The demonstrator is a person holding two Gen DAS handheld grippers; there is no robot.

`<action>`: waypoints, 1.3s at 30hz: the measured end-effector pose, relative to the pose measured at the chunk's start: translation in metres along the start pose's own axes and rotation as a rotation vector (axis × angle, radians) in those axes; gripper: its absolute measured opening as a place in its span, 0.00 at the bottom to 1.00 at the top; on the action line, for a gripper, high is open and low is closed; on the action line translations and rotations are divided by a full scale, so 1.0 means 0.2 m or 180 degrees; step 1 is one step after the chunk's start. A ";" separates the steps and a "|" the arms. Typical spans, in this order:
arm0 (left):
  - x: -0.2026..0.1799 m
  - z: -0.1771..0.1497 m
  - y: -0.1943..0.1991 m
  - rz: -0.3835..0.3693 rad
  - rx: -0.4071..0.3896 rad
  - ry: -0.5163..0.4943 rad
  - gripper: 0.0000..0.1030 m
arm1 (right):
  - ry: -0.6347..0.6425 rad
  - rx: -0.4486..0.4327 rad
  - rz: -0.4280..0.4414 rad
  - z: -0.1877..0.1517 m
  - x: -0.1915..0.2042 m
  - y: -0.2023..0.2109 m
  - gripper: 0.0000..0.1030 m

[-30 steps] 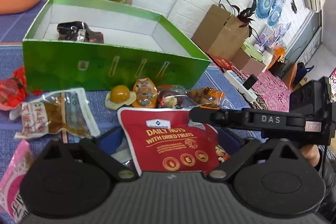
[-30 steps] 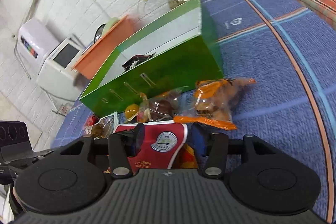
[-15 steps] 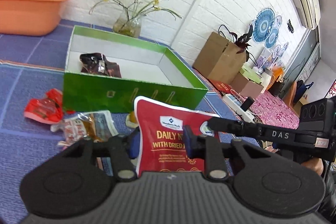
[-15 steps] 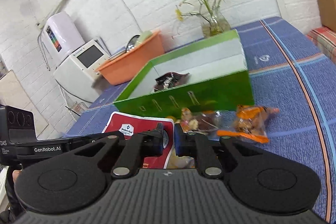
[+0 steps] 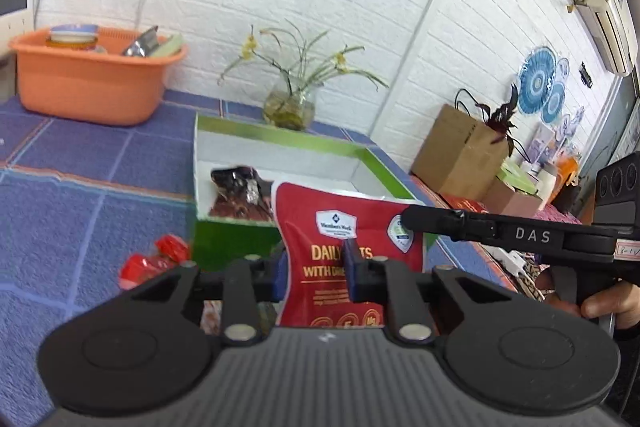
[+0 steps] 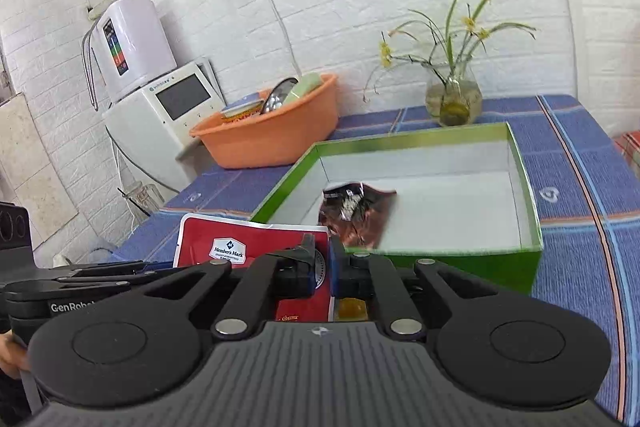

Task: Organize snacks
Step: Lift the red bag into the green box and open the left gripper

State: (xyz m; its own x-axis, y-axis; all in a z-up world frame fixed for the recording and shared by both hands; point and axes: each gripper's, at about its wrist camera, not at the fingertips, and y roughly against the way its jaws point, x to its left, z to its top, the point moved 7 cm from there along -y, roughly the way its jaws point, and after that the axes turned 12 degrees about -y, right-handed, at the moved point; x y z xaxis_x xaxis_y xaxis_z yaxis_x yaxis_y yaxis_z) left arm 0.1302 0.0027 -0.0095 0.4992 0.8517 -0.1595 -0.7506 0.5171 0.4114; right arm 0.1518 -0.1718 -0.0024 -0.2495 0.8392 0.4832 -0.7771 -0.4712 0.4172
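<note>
Right now both grippers grip the same red nut pouch [image 5: 344, 251], held upright in the air just near of the green box [image 6: 532, 219]. The left gripper [image 5: 314, 265] has its fingers closed on the pouch's lower middle; its jaws have just been closing, with the pouch between them. The right gripper [image 6: 322, 269] pinches the pouch's right edge, its fingers shut tight on the thin seam. The pouch's long axis stands roughly vertical, its top edge reaching above the box's near wall. The open box lies directly beyond the pouch, on the blue bench [image 6: 580, 199], and that is the relation the next move turns on: the pouch probably needs carrying farther, over the near wall, then lowering inside. A dark snack packet [image 6: 356, 215] already lies in the box's near left part, so the free white floor is to the right and far side. Both grippers point forward and slightly downward, side by side, at about equal reach.
</note>
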 end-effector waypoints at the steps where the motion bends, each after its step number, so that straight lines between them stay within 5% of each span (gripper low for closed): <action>1: 0.01 0.03 0.01 0.0037 -0.0042 -0.0024 0.17 | 0.0025 -0.0033 -0.0004 0.03 0.02 0.00 0.13; 17: -0.06 0.36 -0.21 0.0584 -0.0355 -0.0689 0.18 | -0.0099 -0.0603 -0.0161 0.33 -0.04 -0.13 0.13; 32: -0.06 0.31 -0.60 0.0475 -0.0150 -0.0767 0.18 | -0.0245 -0.0630 -0.0518 0.36 -0.33 -0.27 0.11; 39: 0.03 0.24 -0.76 0.0790 0.0138 -0.0802 0.20 | -0.0326 -0.0543 -0.0566 0.33 -0.37 -0.34 0.07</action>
State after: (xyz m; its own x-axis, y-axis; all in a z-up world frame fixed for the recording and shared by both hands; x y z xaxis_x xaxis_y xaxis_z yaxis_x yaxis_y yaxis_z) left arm 0.2678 -0.0738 -0.0306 0.3992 0.9002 0.1742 -0.8460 0.2884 0.4485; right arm 0.2625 -0.2204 -0.0161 -0.0474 0.8688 0.4929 -0.8919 -0.2590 0.3708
